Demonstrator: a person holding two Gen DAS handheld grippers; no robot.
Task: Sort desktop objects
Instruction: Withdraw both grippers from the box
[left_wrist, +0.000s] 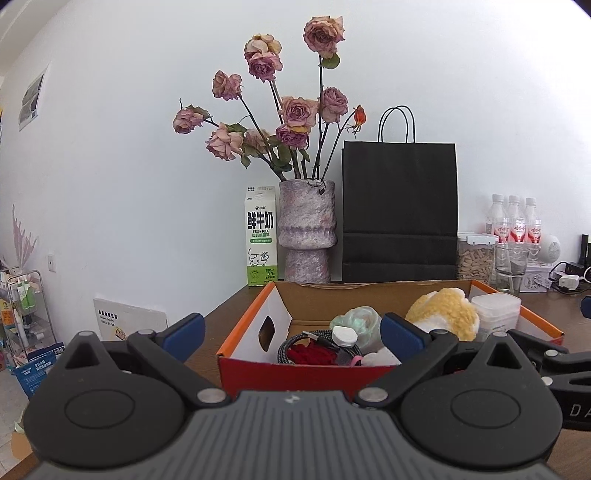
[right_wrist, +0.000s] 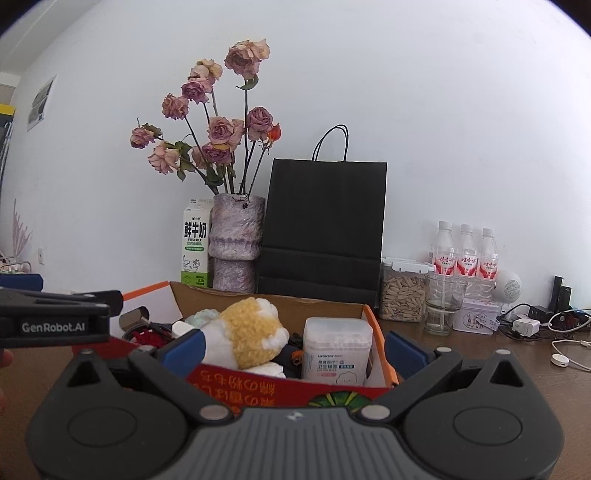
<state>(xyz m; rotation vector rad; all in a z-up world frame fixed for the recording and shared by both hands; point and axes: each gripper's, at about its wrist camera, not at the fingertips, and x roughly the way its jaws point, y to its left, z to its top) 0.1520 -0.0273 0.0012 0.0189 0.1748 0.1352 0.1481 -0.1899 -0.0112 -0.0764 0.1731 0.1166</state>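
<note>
Both pairs of jaws stand wide apart and hold nothing. Left gripper (left_wrist: 291, 328) and right gripper (right_wrist: 293, 341) hover side by side at the near edge of an open cardboard box (left_wrist: 251, 314) on the wooden table (right_wrist: 480, 354). Box contents, seen past the blue pads: a coiled braided cable (left_wrist: 314, 341) over something red at lower centre of the left view, a small white case (left_wrist: 343, 336), a pale green bundle (left_wrist: 360, 317), a yellow-and-white plush toy (right_wrist: 251, 328) and a cotton-swab tub (right_wrist: 338, 349). In the right view the plush lies just beyond the left pad and the tub sits centred between the pads, upright, its long axis vertical. The right gripper therefore appears better aligned for the tub; the left gripper faces the cable. Background, upper centre: dried roses in a vase (left_wrist: 306, 229), milk carton (left_wrist: 261, 236), black paper bag (left_wrist: 399, 210).
</note>
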